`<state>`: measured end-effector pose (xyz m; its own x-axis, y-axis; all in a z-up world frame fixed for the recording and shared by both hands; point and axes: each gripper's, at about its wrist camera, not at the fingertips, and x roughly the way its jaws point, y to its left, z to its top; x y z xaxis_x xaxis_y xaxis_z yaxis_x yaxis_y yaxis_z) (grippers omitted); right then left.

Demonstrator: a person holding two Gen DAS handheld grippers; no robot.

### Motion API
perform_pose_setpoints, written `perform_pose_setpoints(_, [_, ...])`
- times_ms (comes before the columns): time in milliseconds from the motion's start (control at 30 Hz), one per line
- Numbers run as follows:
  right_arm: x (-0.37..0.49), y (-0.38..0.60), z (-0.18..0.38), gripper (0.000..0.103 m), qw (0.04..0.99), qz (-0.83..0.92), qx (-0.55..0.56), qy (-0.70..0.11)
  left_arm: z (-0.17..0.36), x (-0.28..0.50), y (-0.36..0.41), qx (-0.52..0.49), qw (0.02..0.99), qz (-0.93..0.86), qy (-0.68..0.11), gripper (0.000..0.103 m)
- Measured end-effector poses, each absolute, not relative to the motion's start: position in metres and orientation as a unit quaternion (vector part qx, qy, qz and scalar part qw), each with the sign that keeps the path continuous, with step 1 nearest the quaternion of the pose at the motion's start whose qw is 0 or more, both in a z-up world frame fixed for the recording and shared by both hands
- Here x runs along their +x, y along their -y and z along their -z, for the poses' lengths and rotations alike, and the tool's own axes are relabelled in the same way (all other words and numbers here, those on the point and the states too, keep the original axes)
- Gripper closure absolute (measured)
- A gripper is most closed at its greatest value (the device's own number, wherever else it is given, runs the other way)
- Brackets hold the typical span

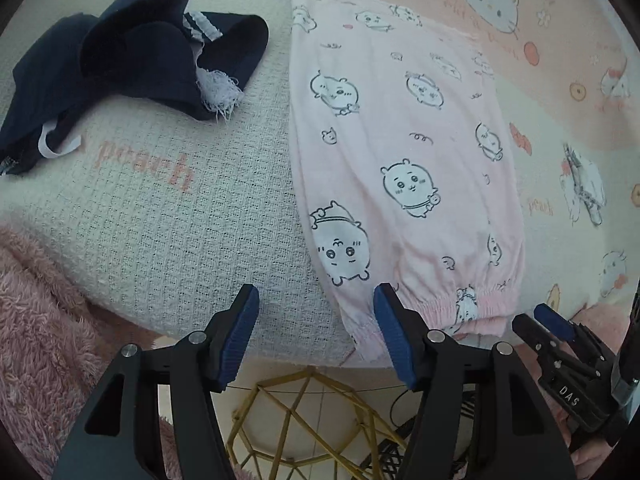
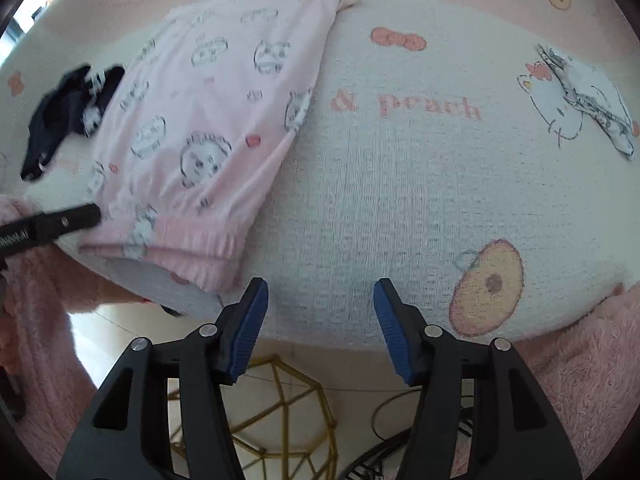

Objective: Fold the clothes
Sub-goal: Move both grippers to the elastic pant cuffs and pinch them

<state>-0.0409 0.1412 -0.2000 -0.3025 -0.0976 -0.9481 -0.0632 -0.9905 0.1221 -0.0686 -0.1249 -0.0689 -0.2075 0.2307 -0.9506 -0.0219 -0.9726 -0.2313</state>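
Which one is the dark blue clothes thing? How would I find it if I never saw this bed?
Start at the cream blanket with the pink word "peach". Beside the flat pink cartoon-print pants lies the navy garment, apart from them. It is the only dark, crumpled piece, with white stripes and a frayed white bit.

One pink cotton trousers with cartoon-animal print (image 1: 404, 152), centre of left wrist view. One crumpled navy garment with white trim (image 1: 132, 68), upper left. One small white printed cloth (image 2: 588, 96), upper right of right wrist view. One gold wire-frame stand (image 2: 276, 408), bottom centre. Two black hand-held grippers with blue pads: left hand-held gripper (image 1: 316, 336), right hand-held gripper (image 2: 320, 328).
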Motion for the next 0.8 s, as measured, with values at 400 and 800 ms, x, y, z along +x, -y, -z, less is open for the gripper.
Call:
perform_pose_setpoints(400, [-0.047,-0.138,0.212,0.047,0.004,0.800,0.599,0.031,0.072,-0.052,0.155,-0.633,0.047,-0.766,0.098,0.041])
perform_pose_setpoints(800, [-0.059,-0.136,0.218,0.049,0.080,0.803,0.577,0.125,0.091,-0.062,0.126,-0.647,0.131,-0.737,0.144,0.052])
